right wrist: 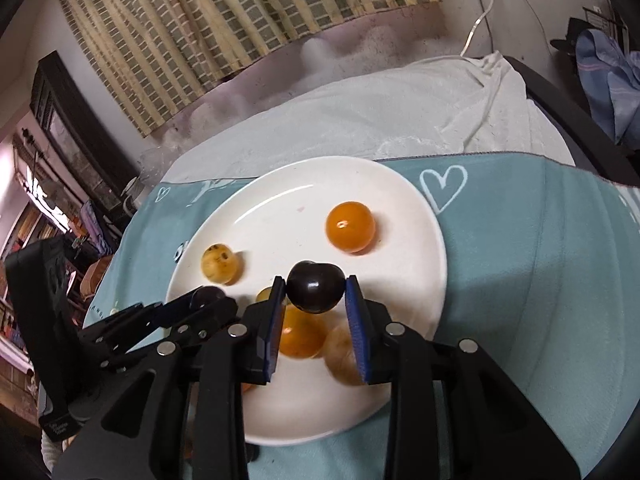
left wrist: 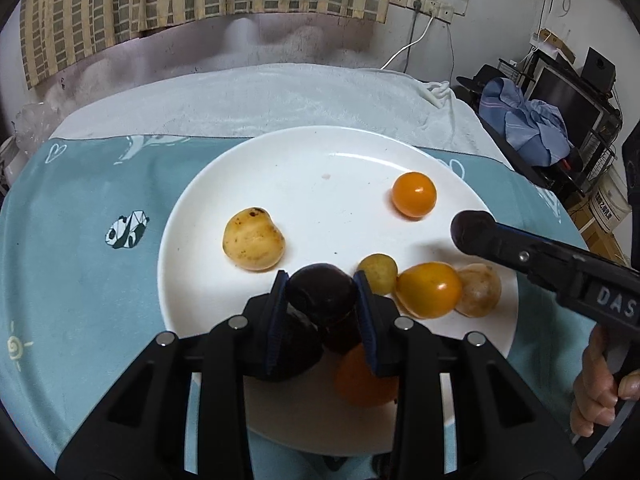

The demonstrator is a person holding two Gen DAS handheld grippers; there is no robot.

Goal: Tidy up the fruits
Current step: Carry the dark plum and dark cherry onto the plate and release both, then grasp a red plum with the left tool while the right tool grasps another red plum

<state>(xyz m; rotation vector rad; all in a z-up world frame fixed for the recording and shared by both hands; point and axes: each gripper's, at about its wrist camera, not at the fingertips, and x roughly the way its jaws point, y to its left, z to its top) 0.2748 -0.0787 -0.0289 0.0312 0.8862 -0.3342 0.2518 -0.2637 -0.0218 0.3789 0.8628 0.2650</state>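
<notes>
I am holding a dark plum clenched in the left gripper, low in the centre of the left wrist frame, and a second dark plum pinched at the very tips of the right gripper, both hovering over the white plate. That right grasp is looking shallow, so I am judging the round fruit could squirt out and knock the orange tomato or the loquat lying just beneath. The two grippers are working close together at the lower left of the right wrist frame, so a collision is also threatening. Another orange tomato and a speckled loquat are sitting apart, free to roll.
</notes>
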